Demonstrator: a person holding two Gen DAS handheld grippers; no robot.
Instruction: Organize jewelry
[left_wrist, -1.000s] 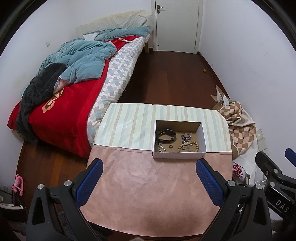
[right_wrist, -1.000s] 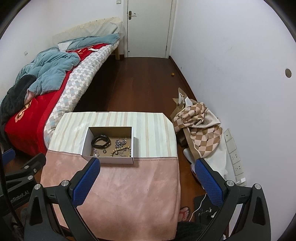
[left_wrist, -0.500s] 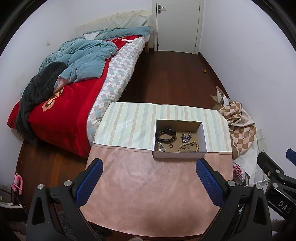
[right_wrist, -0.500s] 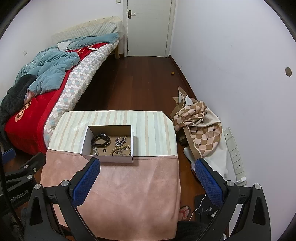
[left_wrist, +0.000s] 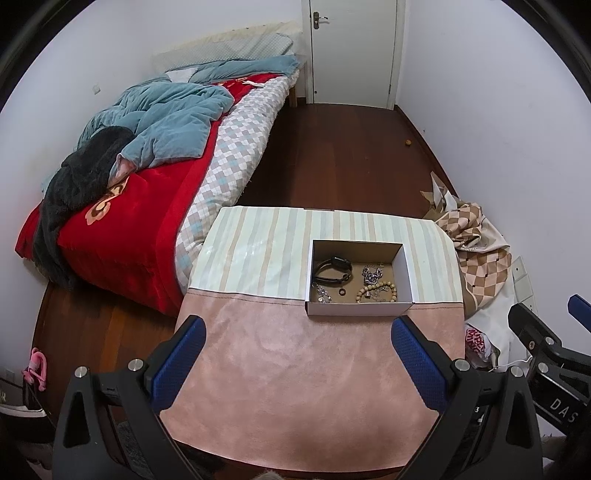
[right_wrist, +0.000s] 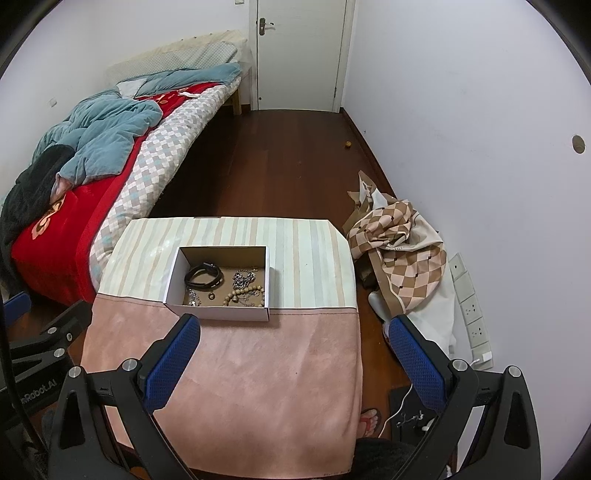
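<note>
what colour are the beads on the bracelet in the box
Light tan, wood-like, on the bead bracelet in the cardboard box; clearest in the left wrist view.

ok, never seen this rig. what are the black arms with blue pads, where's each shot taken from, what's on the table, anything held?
There is no robot here. A person holds one two-finger gripper in each hand, and a fisheye camera on each gripper looks forward along its fingers. So one picture is the left gripper's view and the other the right gripper's view. The blue pads at the bottom of each picture are that gripper's own fingers. Both grippers are open, and nothing is between the pads.

The table wears a pink and striped cloth. On it stands an open white box holding a black watch, a small dark ring, a wooden bead bracelet and silver chains. All the jewelry lies in the box, untouched.
</note>
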